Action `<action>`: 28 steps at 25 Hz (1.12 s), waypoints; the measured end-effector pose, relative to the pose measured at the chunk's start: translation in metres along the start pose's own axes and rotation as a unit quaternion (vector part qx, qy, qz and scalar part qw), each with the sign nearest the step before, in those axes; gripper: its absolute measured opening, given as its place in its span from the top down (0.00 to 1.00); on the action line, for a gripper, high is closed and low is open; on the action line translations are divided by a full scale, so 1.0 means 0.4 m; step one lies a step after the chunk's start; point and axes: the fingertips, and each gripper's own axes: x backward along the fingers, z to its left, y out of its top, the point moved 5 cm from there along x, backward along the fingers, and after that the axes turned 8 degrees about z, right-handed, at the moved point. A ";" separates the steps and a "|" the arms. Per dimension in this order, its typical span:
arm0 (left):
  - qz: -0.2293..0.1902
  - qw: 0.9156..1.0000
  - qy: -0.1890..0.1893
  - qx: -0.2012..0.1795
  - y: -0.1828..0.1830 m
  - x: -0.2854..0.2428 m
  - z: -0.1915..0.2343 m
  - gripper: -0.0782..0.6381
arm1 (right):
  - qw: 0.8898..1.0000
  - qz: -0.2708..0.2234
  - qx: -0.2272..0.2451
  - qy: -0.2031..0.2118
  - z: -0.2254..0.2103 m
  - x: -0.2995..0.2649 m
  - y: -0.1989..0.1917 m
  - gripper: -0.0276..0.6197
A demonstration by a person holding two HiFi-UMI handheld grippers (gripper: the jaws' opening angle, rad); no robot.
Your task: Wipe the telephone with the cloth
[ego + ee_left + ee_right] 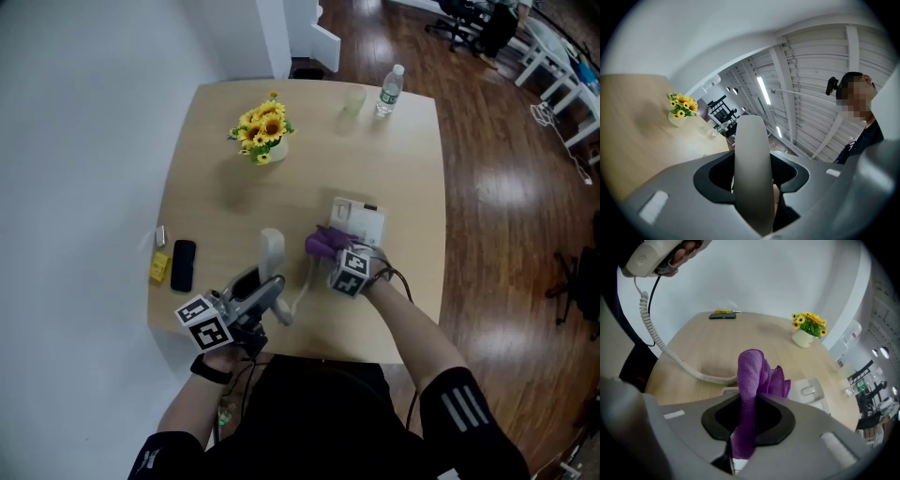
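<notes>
My left gripper [265, 292] is shut on the white telephone handset [271, 251], which it holds off the table near the front edge. In the left gripper view the handset [752, 173] stands clamped between the jaws. A coiled cord [302, 292] runs from the handset toward the white telephone base [363, 221] at the table's middle right. My right gripper [332, 253] is shut on a purple cloth [322, 244], just left of the base. In the right gripper view the cloth [752, 380] sticks up from the jaws, with the base [812, 392] behind it, the handset [651, 256] high at left and the cord [670, 352] hanging down.
A pot of sunflowers [262, 133] stands at the back left of the wooden table [403, 169]. A water bottle [390, 90] and a clear cup [353, 99] stand at the far edge. A black phone [183, 264] and a yellow item [160, 267] lie at the left edge.
</notes>
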 end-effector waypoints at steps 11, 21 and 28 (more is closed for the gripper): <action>0.013 1.000 0.002 -0.003 -0.015 -0.005 -0.001 0.60 | 0.998 -0.002 -0.020 0.055 0.124 -0.018 -0.012 0.86; 0.033 0.999 0.040 0.009 -0.048 -0.058 0.077 0.60 | 0.966 -0.118 -0.164 0.164 0.234 0.092 -0.061 0.86; 0.087 0.991 0.103 -0.010 -0.084 -0.226 0.180 0.60 | 0.935 -0.210 -0.276 0.074 0.214 0.293 -0.202 0.86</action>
